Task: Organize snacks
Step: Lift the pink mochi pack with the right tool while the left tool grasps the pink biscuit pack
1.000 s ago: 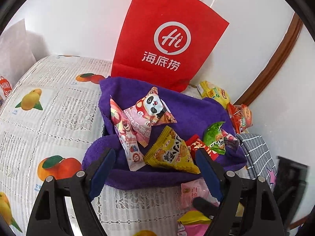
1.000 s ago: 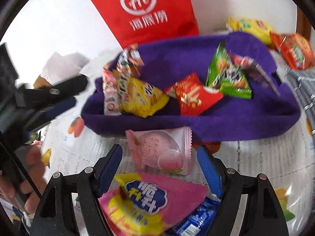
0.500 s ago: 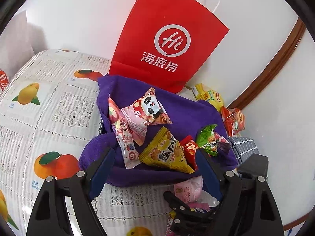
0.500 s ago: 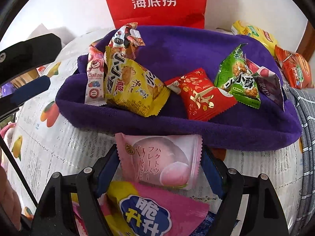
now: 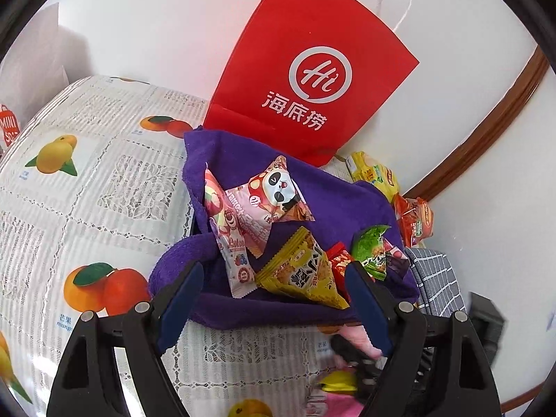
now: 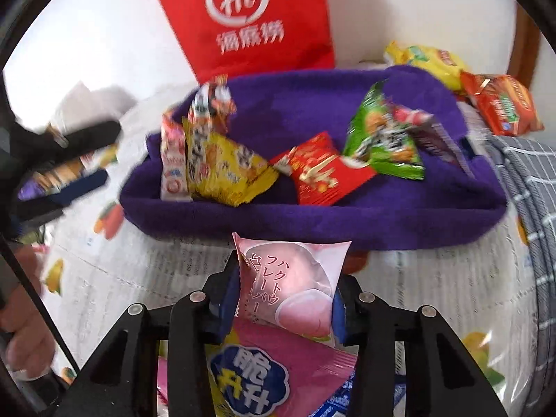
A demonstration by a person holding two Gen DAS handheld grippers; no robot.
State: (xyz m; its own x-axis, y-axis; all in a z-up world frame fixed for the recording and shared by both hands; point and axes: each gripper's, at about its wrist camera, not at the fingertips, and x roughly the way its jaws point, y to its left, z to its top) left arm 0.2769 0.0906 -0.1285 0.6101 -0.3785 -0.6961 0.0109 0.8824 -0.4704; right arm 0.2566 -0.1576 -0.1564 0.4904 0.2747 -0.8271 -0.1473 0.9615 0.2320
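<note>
A purple cloth basket (image 5: 333,201) (image 6: 312,219) sits on the fruit-print tablecloth with several snack packets in it: a panda packet (image 5: 278,191), a yellow one (image 5: 305,274), a red one (image 6: 323,173) and a green one (image 6: 382,139). My right gripper (image 6: 283,299) is just in front of the basket. Its jaws are closing, with a pink peach packet (image 6: 295,285) between them, and the blue pads press on its sides. The packet tilts up off the table. My left gripper (image 5: 272,271) hovers open over the basket's near rim, with nothing between its fingers.
A red paper bag (image 5: 312,76) leans on the wall behind the basket. Yellow (image 6: 427,62) and orange (image 6: 504,104) packets lie at the back right by a grey checked cloth (image 6: 528,180). A pink-and-yellow packet (image 6: 264,375) lies under the right gripper. A person's hand (image 6: 24,340) is at the left.
The right gripper's jaws have come together on the pink peach packet, which now tips up off the table. The left gripper has hardly moved and stays open.
</note>
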